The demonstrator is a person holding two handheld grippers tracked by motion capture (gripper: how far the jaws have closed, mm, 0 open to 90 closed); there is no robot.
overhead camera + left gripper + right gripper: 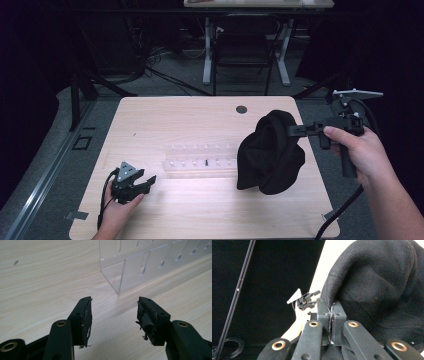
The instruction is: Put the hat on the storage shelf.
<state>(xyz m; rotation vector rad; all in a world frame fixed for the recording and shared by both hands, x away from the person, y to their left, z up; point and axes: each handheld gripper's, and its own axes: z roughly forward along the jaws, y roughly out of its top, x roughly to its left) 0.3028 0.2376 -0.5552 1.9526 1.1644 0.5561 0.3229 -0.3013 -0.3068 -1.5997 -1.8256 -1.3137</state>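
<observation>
A person sits at a pale wooden worktop (200,210) with a two-jaw gripper in each hand. The right gripper (292,131) is lifted above the worktop's right side, its jaws pressed tight together on a fold of a black knit hat (270,152). The hat hangs from the jaw tips, its bulk drooping below and to the left of them, its lower edge close to the worktop. In the right gripper view, the hat's dark cloth bulges up and to the right of the clamped jaws.

The left gripper (142,184) rests low at the near left of the worktop, held in the person's left hand (117,207). Its jaws stand wide apart with nothing between them. Just ahead of those open jaws, slightly to their right, stands a clear plastic rack (140,267) with slotted dividers, not touching them.
</observation>
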